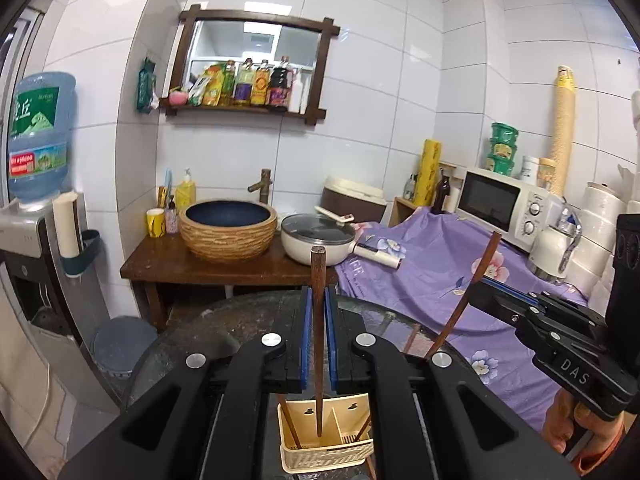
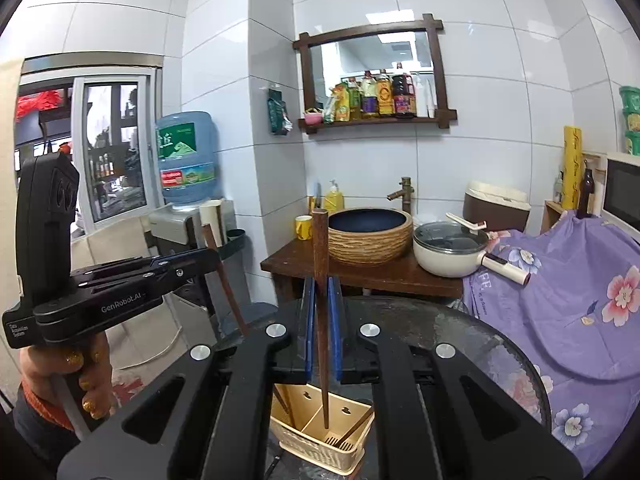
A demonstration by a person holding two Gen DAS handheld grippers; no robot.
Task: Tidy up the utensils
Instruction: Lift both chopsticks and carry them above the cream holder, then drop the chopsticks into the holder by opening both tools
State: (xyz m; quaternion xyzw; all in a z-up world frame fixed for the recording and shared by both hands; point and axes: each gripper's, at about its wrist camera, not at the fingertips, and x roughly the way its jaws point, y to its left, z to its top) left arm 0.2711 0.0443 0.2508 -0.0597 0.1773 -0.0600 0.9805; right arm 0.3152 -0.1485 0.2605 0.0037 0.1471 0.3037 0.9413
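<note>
Left tongs [image 1: 318, 308] and right tongs [image 2: 322, 312] each clamp chopstick [image 1: 317, 320]; lower tips straight into holder [image 2: 320, 436] compartment, avoid divider.

the cream utensil holder [image 1: 326, 446] sits low between the black gripper bodies, which cover both its side walls; its lower front corner is hidden too. inside the holder, the feet of the loose chopsticks [image 1: 289, 420] are lost behind its front wall. above the holder, the chopstick in the left gripper [image 1: 319, 312] has part of its shaft covered by the blue pads [image 1: 306, 320]. right of the holder, the person's hand [image 1: 576, 428] is cut off by the picture's rim. the bottle labels on the mirror shelf [image 2: 376, 120] are too small to read.
</note>
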